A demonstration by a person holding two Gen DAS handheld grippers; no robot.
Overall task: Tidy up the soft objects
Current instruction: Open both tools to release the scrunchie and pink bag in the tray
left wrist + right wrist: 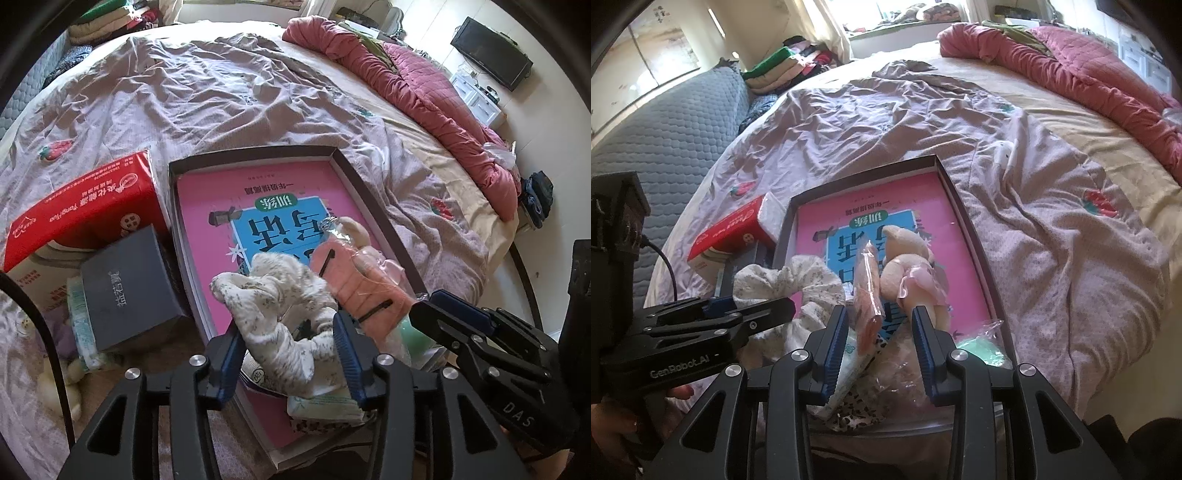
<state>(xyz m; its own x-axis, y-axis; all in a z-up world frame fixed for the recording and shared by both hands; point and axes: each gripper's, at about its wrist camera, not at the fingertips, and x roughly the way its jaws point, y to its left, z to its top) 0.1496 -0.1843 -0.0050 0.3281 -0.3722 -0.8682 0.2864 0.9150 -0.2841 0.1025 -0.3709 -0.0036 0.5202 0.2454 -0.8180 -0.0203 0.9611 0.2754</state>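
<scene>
Left wrist view: our left hand-held gripper is spread open around the white speckled scrunchie, which lies in the shallow box on the bed; a wrapped pink sock runs lengthwise away from us.
Right wrist view: our right hand-held gripper is open too, the plush toy ahead, long axis pointing away, head at the far end.

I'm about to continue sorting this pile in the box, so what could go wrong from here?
The left claw straddles the white scrunchie, which overlaps the wrapped orange packet; lifting may drag the packet along. The right claw is open beside the plush toy, and the two claws are close enough to bump.
</scene>
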